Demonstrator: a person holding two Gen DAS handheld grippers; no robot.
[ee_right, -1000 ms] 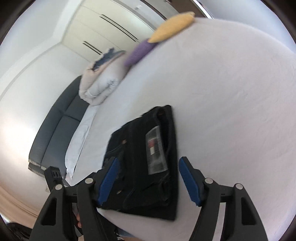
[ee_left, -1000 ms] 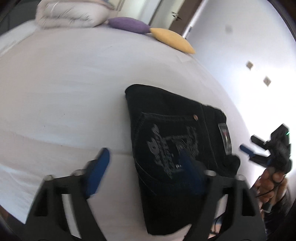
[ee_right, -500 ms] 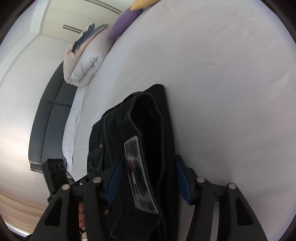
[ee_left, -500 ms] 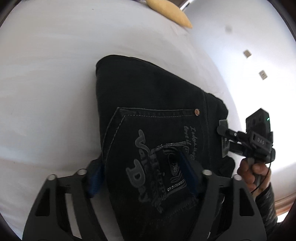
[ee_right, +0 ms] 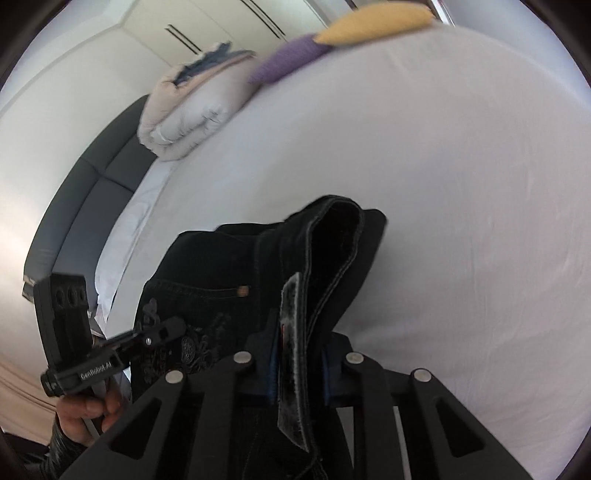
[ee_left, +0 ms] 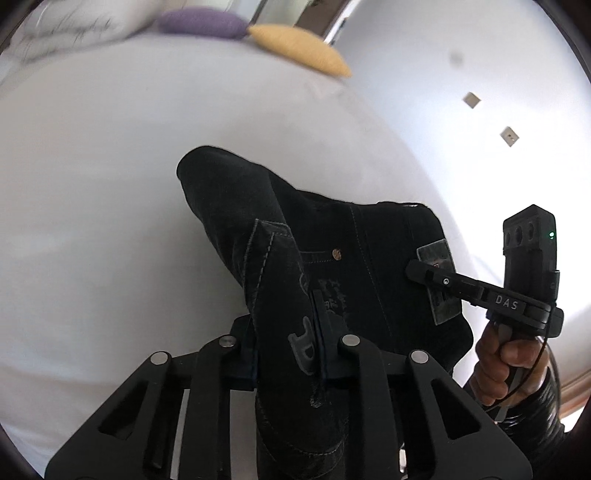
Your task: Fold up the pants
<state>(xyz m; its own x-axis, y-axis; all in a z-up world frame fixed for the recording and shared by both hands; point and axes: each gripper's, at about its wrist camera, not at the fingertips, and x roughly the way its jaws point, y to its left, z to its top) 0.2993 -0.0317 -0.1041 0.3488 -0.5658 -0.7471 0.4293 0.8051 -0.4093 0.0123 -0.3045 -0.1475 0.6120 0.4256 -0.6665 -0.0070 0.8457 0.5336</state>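
White-sheeted bed (ee_left: pixel 110 184); both hand-held grippers, left (ee_left: pixel 288 347) and right (ee_right: pixel 297 363), clamped on folded black denim pants (ee_left: pixel 351 258); thick layers may slip, unfolding.

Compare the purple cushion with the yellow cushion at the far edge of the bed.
The purple cushion is violet; the yellow cushion is mustard. In the left wrist view, purple lies next to the folded white duvet, while yellow lies on its other side, toward the doorway. Both are flat, elongated and rest on the white bed, ends meeting.
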